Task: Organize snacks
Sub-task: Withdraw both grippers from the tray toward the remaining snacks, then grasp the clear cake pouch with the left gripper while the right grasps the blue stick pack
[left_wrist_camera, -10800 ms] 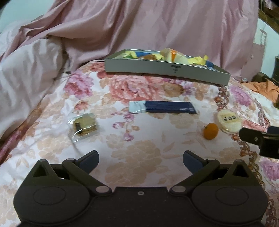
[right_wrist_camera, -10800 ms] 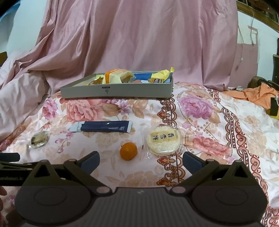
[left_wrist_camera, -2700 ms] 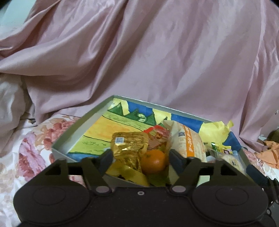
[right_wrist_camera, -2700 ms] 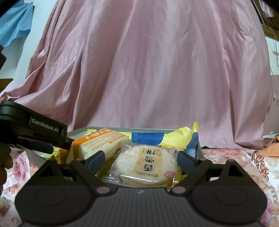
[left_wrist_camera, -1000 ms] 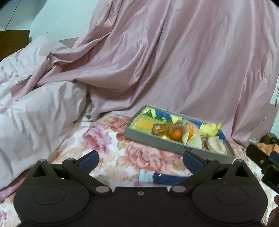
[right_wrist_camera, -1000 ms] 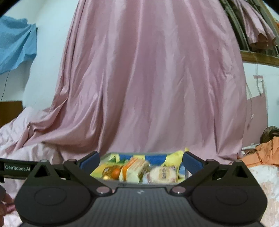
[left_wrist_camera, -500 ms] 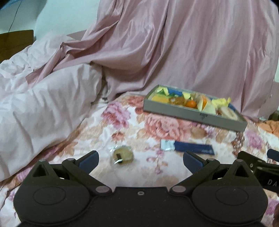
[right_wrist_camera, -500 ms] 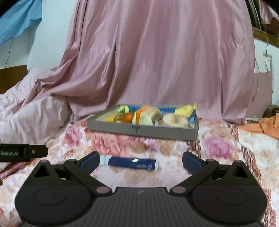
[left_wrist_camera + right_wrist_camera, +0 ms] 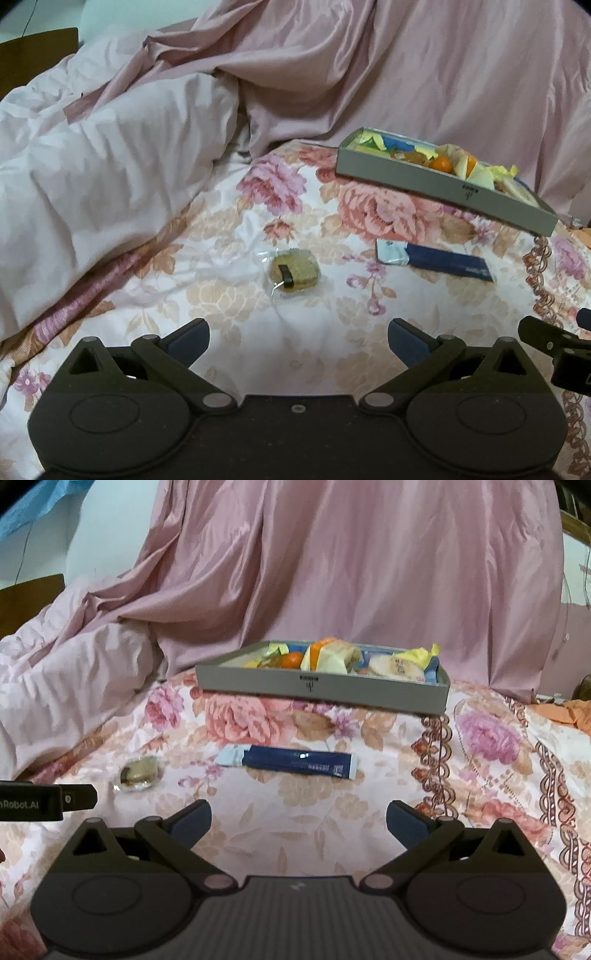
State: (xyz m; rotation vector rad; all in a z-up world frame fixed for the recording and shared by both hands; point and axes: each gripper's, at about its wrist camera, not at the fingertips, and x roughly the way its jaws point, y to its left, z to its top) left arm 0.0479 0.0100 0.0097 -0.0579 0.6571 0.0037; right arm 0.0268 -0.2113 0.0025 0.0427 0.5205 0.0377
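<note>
A grey snack box at the back of the floral bedspread holds several snacks, among them an orange and a round rice cracker. A small clear-wrapped cake lies just ahead of my left gripper, which is open and empty. To the cake's right lies a dark blue stick packet, ahead of my right gripper, likewise open and empty.
A bunched pink quilt rises along the left. Pink drapery hangs behind the box. Orange cloth lies at the far right. Each gripper's body shows at the edge of the other's view.
Both grippers have pulled back from the box and dropped lower over the bedspread. The cake and the blue packet now sit closer in front of them.
</note>
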